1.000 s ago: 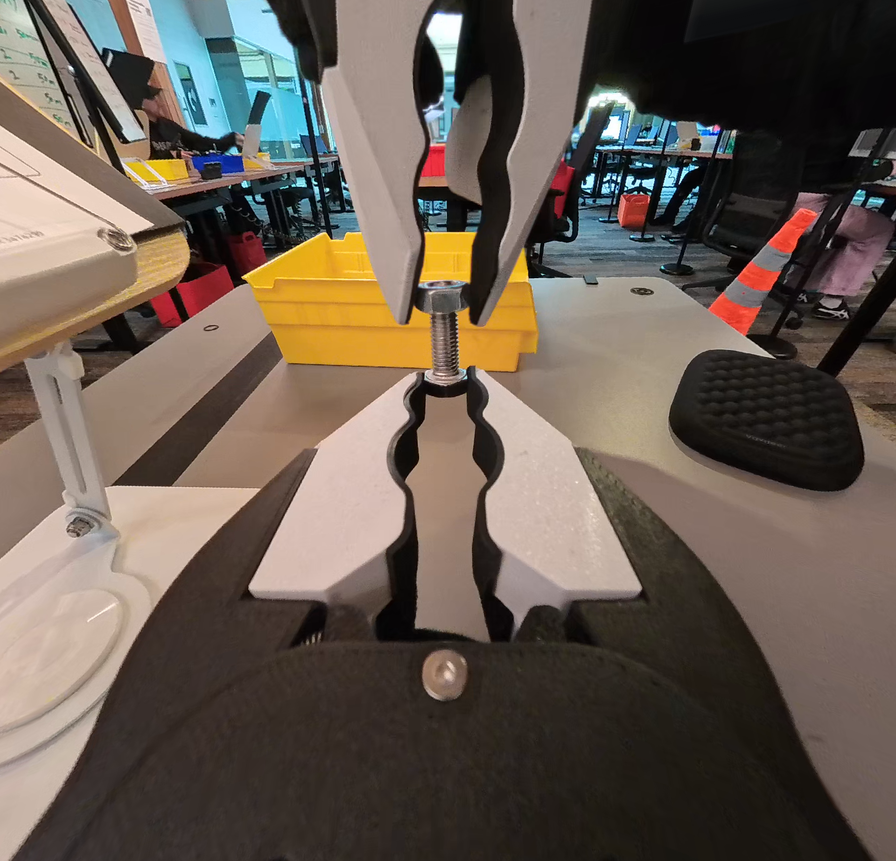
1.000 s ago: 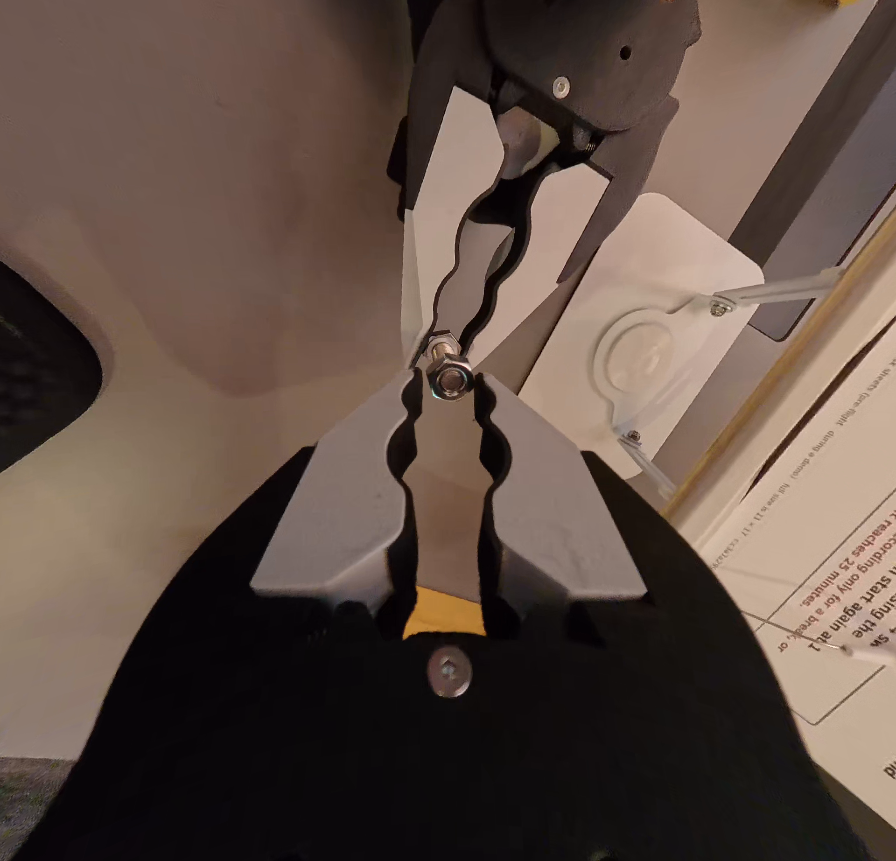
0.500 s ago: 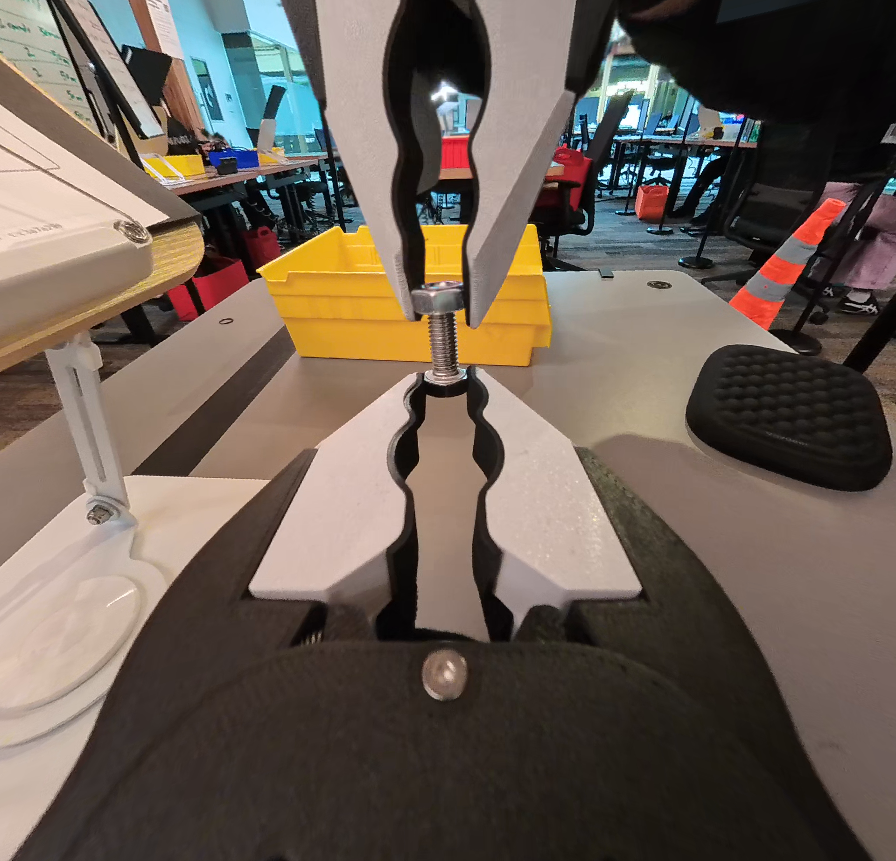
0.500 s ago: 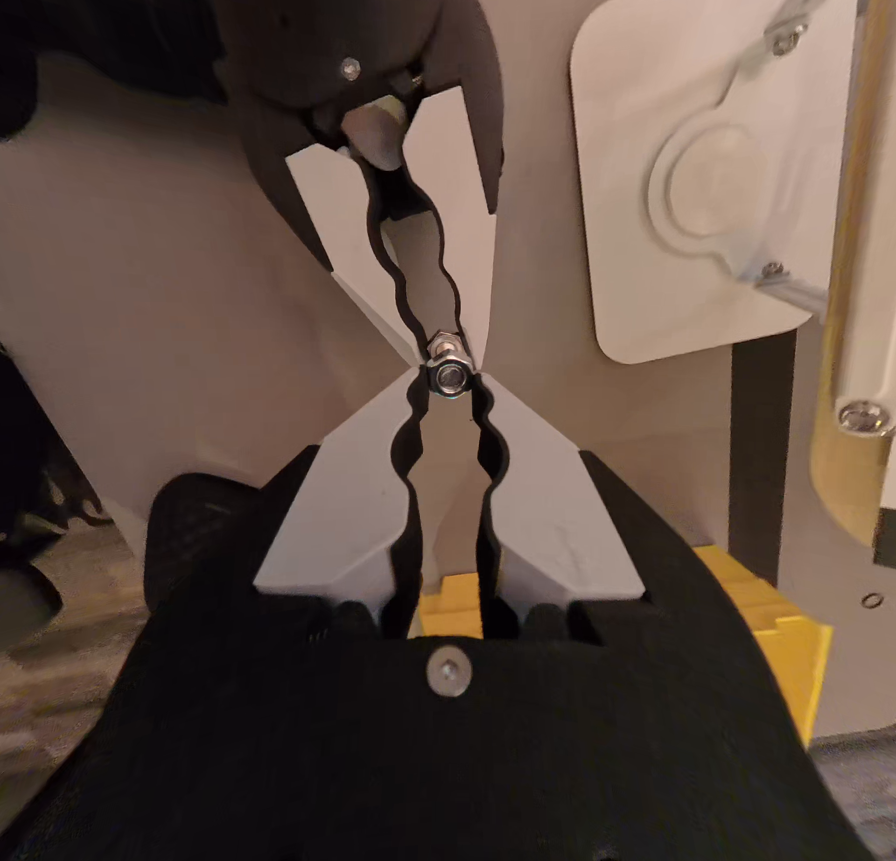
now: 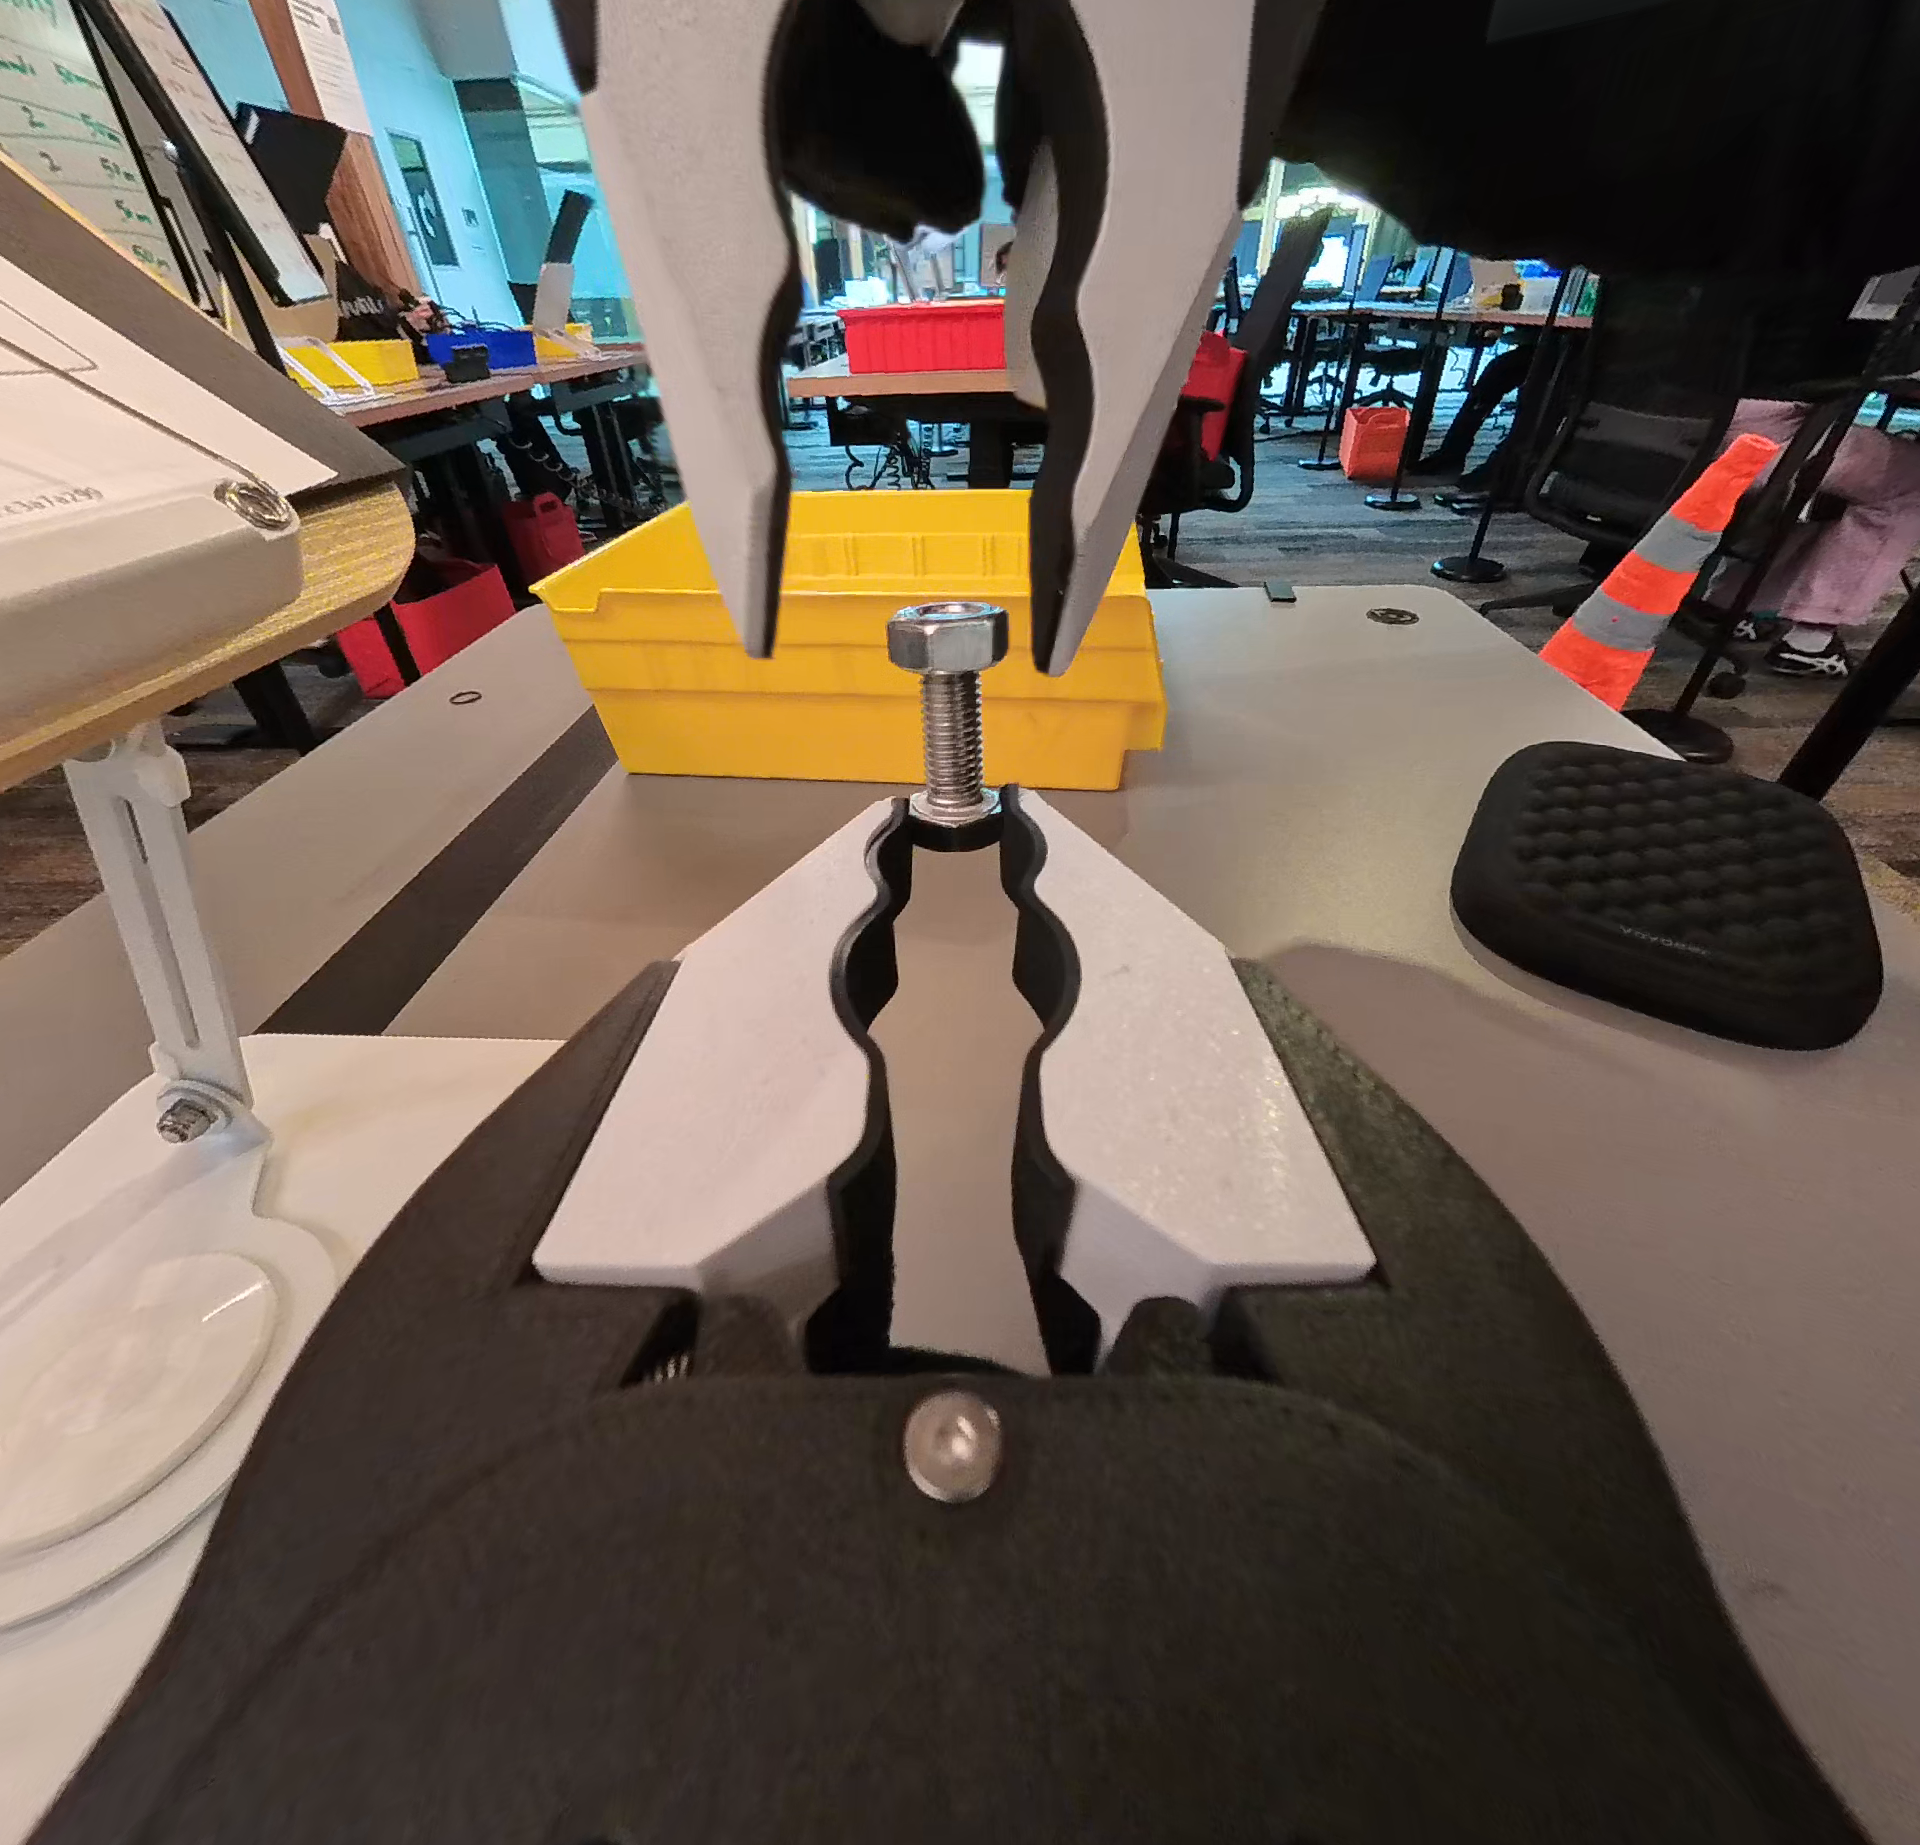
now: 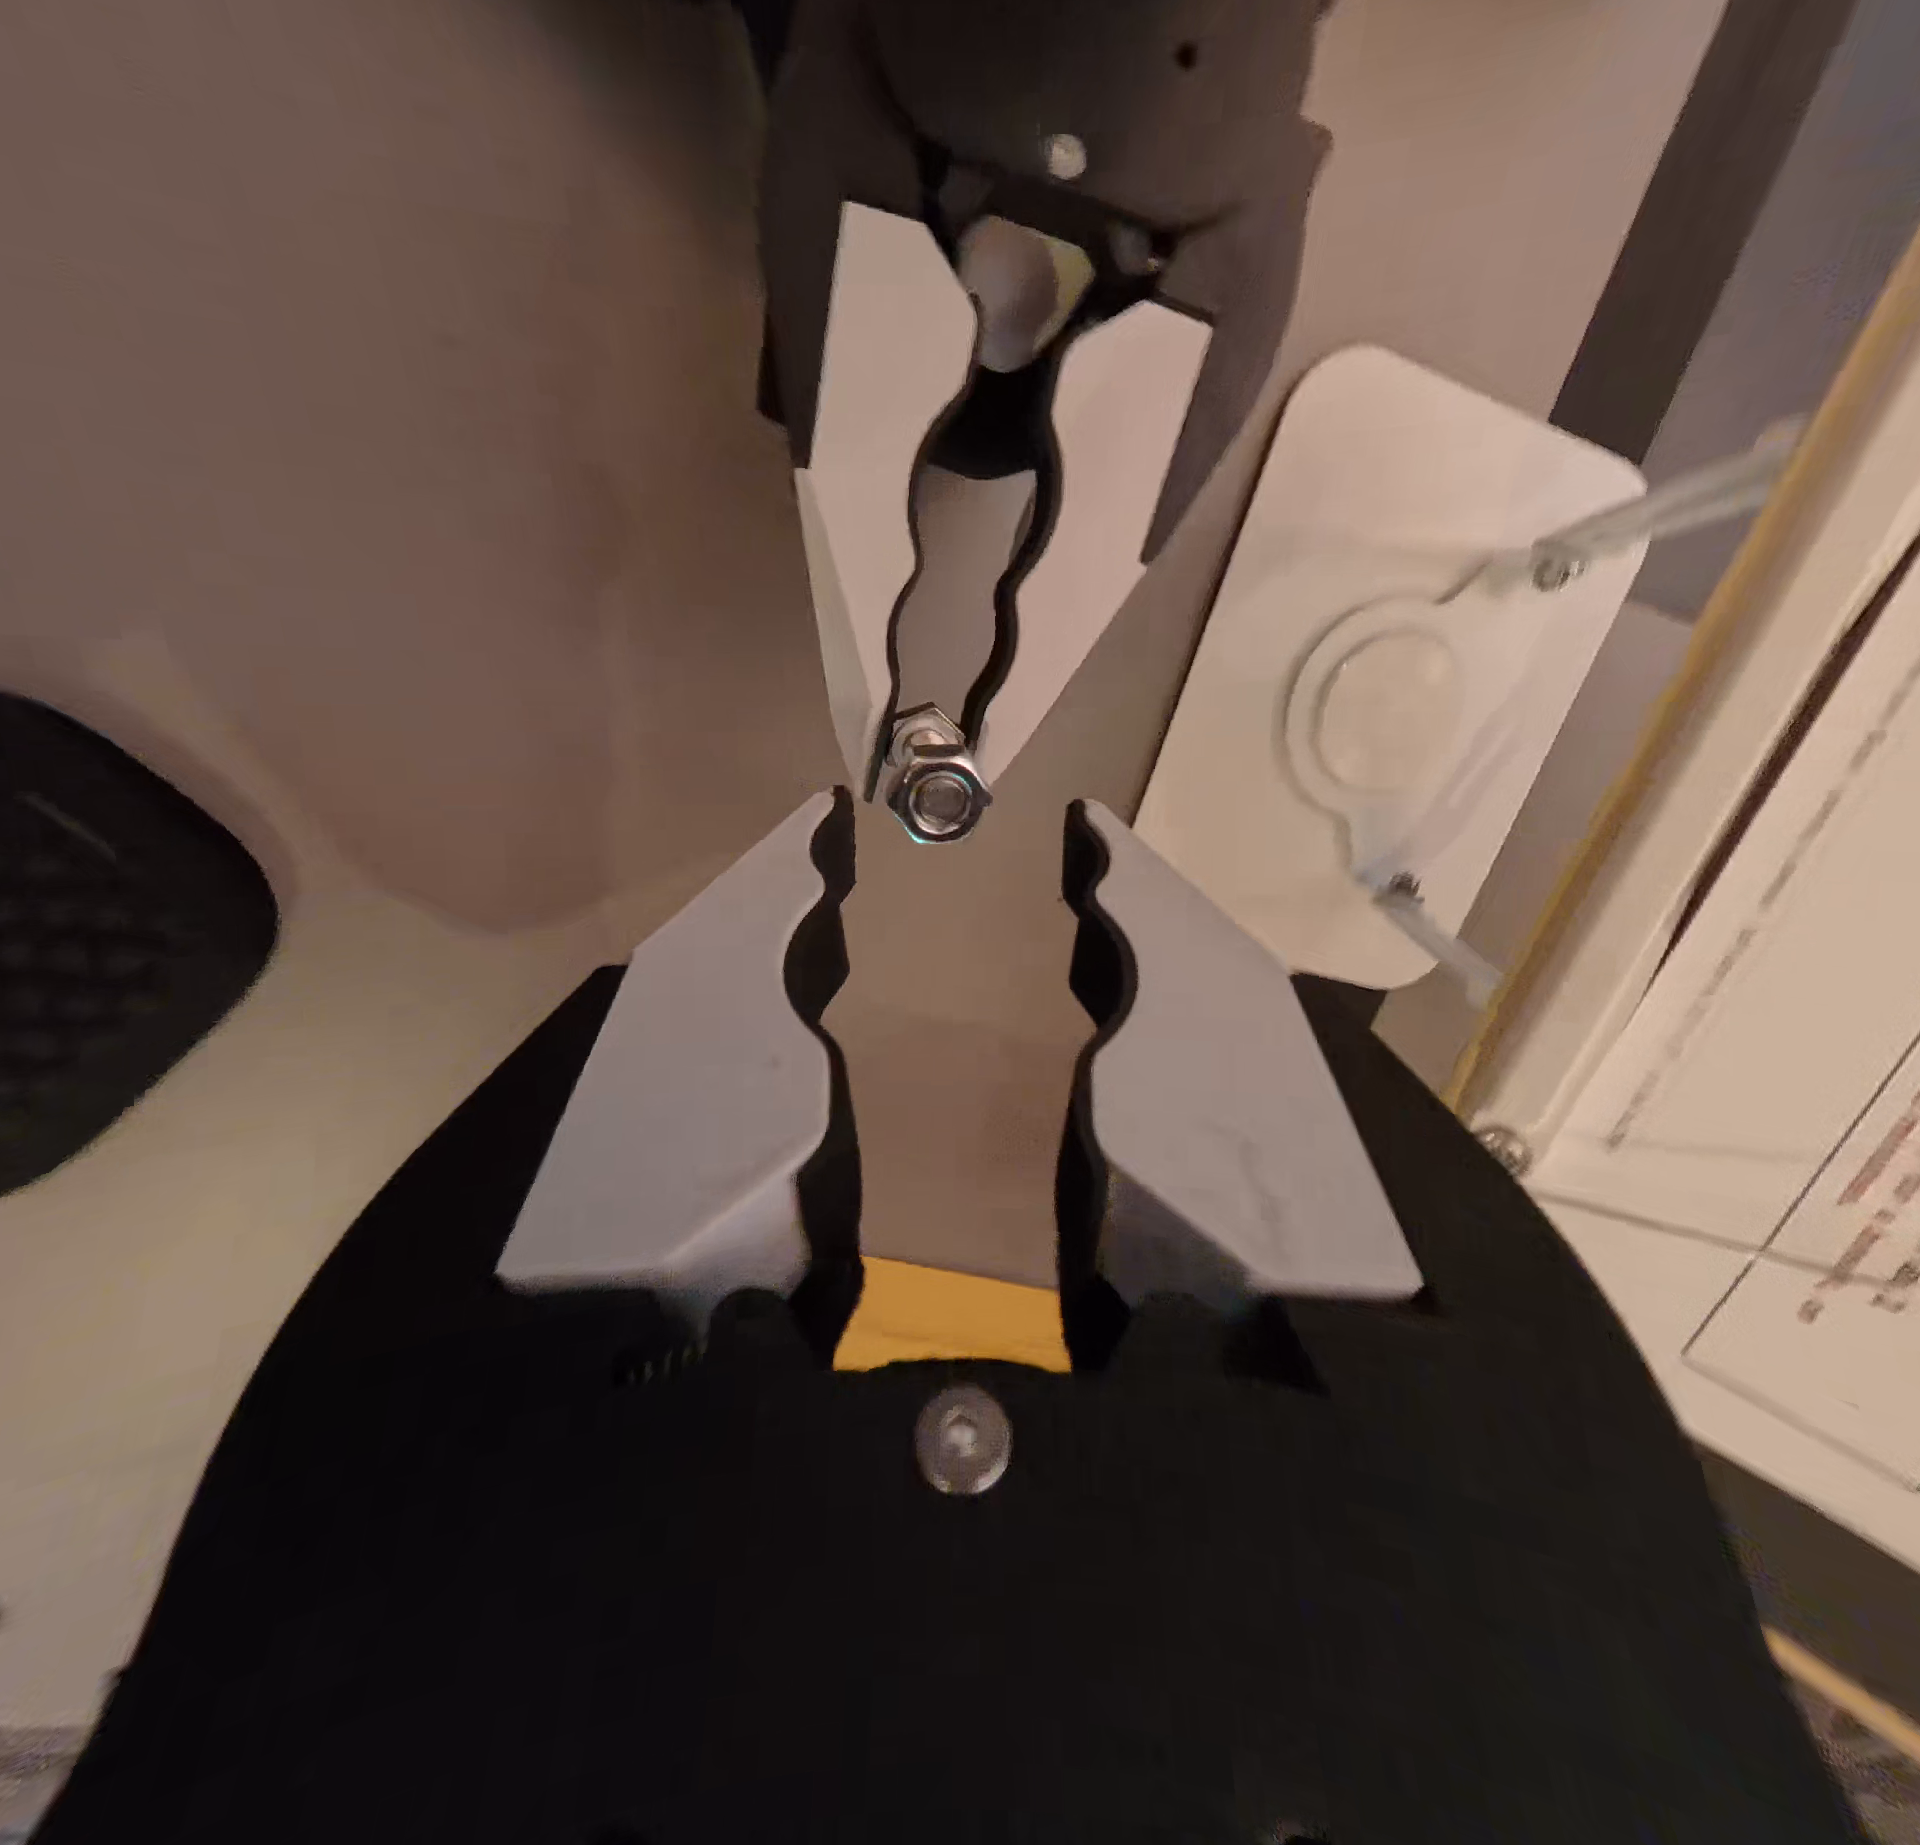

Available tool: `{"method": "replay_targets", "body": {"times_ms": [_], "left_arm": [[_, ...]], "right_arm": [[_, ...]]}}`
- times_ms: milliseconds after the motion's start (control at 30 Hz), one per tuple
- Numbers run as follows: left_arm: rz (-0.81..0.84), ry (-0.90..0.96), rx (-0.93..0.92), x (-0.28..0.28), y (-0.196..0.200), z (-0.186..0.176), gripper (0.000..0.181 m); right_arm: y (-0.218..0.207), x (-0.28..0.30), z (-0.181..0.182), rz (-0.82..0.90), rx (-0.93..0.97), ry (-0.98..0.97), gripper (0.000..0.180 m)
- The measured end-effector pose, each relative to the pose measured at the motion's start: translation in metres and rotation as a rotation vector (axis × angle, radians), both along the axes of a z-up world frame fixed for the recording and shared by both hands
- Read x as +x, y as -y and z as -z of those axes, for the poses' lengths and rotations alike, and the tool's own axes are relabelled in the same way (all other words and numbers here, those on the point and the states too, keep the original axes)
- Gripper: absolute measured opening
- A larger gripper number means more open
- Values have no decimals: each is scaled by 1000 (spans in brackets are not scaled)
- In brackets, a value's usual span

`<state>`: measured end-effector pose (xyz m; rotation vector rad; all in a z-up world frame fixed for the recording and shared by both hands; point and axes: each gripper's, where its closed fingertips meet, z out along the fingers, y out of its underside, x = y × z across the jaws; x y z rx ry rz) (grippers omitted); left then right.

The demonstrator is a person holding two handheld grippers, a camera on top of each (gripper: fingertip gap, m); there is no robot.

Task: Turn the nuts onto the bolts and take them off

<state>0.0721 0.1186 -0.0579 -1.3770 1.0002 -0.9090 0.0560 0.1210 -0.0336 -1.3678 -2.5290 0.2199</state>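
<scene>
Nut (image 5: 947, 639) and bolt (image 5: 953, 746) sit together: the hex nut rides at the very top of the upright threaded shank, and the bolt's lower end is pinched between the tips of the left gripper (image 5: 954, 819), whose jaws are narrow and clamped on it above the grey tabletop (image 5: 1351, 860). The right gripper (image 5: 902, 657) hangs straight over the nut with its jaws spread wide, one tip on each side and neither touching a flat. From the right wrist view the nut (image 6: 935, 796) lies a little toward the left tip rather than centred, so the gripper likely needs a small sideways shift before closing. The next bite should probably land squarely on two opposite flats, and the turn run about the bolt's own axis, with the left grip kept firm so the shank does not tilt. A yellow bin (image 5: 852, 652) stands behind.
</scene>
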Motion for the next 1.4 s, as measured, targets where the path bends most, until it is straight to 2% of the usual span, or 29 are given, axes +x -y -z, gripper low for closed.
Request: {"method": "replay_targets", "body": {"times_ms": [200,367,467,633,733,833,900,1033,1200,1333,1400], "left_arm": [[3,6,-1,0,0,-1,15],[0,1,1,0,0,0,15],[-9,0,0,-1,-1,0,15],[-20,-10,-3,-2,-4,3,15],[-19,-19,-2,-1,-4,5,15],[-10,-6,0,1,-2,1,15],[-6,-6,0,1,-1,1,15],[-2,1,-3,1,-1,0,15],[5,-3,1,2,1,1,15],[2,-2,3,1,0,0,15],[1,-3,2,2,0,0,15]], "right_arm": [[8,-5,0,-153,26,-4,18],[8,-4,2,-125,12,12,17],[6,-4,2,21,-48,21,17],[3,-4,5,484,-215,55,17],[5,-4,7,538,-242,46,33],[-2,-3,4,468,-183,25,50],[-3,-2,0,338,-124,3,55],[0,-1,-5,93,-21,-11,47],[4,0,-1,-92,40,13,28],[7,0,1,-124,31,26,18],[7,1,2,-90,9,33,18]]}}
